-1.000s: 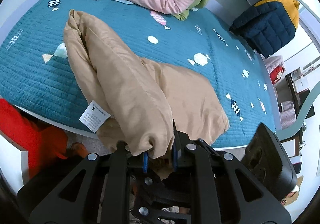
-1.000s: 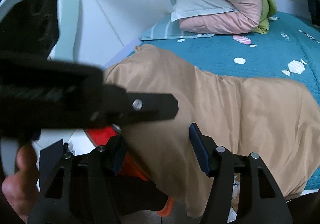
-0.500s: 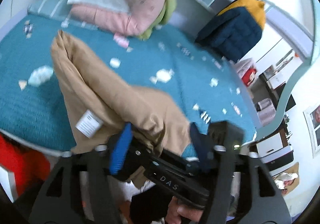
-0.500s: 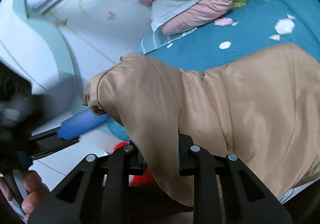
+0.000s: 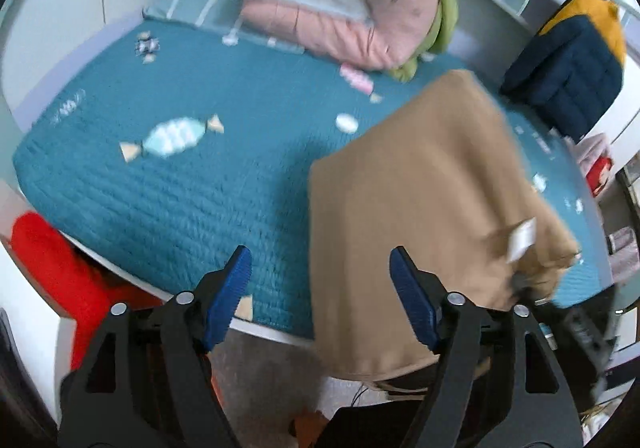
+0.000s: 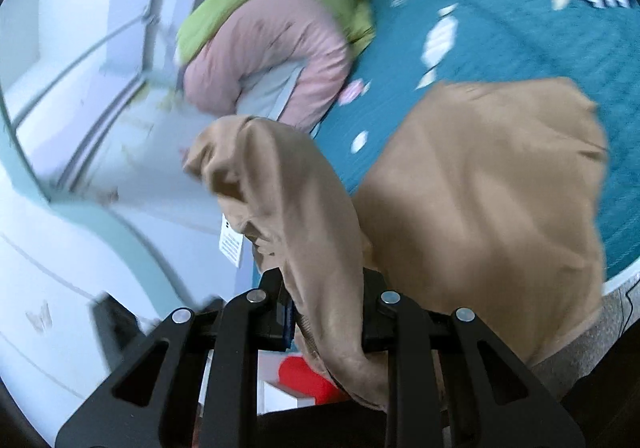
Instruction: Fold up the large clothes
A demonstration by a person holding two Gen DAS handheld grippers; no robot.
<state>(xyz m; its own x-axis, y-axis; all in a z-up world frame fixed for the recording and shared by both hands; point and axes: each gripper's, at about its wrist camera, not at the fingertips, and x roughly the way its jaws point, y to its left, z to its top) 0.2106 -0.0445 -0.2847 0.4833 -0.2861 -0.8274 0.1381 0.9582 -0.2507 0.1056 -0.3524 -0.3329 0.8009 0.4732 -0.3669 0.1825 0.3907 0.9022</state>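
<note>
A large tan garment (image 5: 424, 200) lies over the near edge of a teal quilted bed (image 5: 192, 184), with part of it hanging off the edge. My left gripper (image 5: 322, 296) is open and empty, its blue pads spread wide just left of the cloth. My right gripper (image 6: 326, 312) is shut on a bunched fold of the tan garment (image 6: 304, 216) and holds it raised, with a white care label (image 6: 231, 244) dangling. The rest of the garment (image 6: 488, 192) spreads on the bed to the right.
A rolled pink and green duvet (image 5: 360, 4) with a pillow sits at the head of the bed. A navy and yellow jacket (image 5: 572, 56) hangs at the far right. A red object (image 5: 52, 264) sits on the floor by the bed's left corner. White walls lie beyond the bed.
My left gripper let go of the tan garment, opened wide and swung left. My right gripper closed on the fold and lifted it to the right.
</note>
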